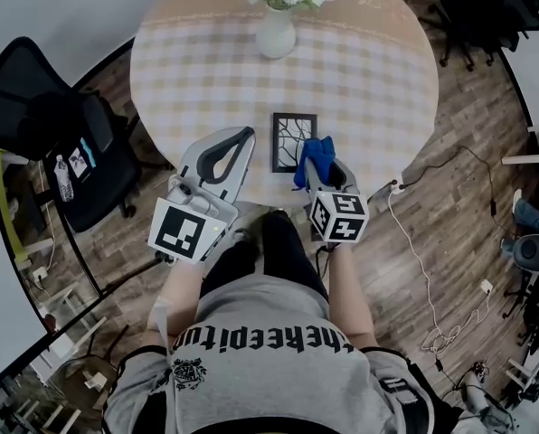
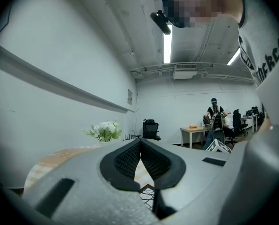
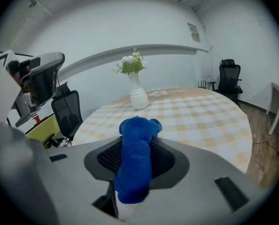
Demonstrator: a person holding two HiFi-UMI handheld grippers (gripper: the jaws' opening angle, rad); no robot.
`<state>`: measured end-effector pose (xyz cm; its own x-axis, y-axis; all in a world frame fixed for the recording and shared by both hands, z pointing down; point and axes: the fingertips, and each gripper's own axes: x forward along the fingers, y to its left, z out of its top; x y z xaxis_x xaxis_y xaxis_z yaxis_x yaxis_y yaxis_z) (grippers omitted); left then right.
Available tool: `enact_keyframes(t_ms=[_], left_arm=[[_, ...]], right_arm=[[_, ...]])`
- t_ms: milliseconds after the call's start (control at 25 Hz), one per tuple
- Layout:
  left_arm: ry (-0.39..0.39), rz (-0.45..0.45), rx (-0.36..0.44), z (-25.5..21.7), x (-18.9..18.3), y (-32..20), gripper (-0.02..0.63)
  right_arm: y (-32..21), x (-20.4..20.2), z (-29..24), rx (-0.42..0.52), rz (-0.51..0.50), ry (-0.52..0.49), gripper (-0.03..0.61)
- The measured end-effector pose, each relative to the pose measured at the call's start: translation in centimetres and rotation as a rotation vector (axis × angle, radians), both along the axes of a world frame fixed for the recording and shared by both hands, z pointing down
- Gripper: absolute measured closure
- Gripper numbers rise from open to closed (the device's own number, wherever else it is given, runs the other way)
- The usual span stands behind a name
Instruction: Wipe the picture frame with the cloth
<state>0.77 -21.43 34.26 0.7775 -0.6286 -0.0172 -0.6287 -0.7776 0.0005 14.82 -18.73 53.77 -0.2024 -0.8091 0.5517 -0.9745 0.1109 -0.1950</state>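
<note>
Right tool [image 1: 331,172] gripping blue cloth [image 1: 316,155], beside picture frame [image 1: 289,140], checked round table [image 1: 369,80]

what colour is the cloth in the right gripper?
Blue. The cloth shows best in the right gripper view.

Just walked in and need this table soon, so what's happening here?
A person is working with two grippers. The right claw is clamped on a blue cloth, held at the right edge of a picture frame lying flat on the round table. The left claw is shut and empty, beside the frame. Whether cloth touches frame is unclear.
</note>
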Motion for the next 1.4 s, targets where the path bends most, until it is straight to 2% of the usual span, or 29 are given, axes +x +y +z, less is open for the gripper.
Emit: enact_keyframes(t_ms=[400, 560, 920, 1400], left_arm=[[0.021, 0.078, 0.012, -1.2, -0.3, 3.4, 0.598], [0.035, 0.111, 0.054, -2.0, -0.4, 4.6, 0.598], [0.053, 0.154, 0.081, -3.5, -1.2, 7.5, 0.598], [0.06, 0.187, 0.119, -5.0, -2.8, 11.4, 0.598]], right_arm=[[2.0, -0.9, -7.4, 0.183, 0.043, 0.027, 0.433], [3.2, -1.1, -10.2, 0.248, 0.063, 0.04, 0.433], [6.4, -2.6, -16.0, 0.386, 0.08, 0.061, 0.431], [10.8, -4.4, -20.0, 0.503, 0.112, 0.077, 0.431]])
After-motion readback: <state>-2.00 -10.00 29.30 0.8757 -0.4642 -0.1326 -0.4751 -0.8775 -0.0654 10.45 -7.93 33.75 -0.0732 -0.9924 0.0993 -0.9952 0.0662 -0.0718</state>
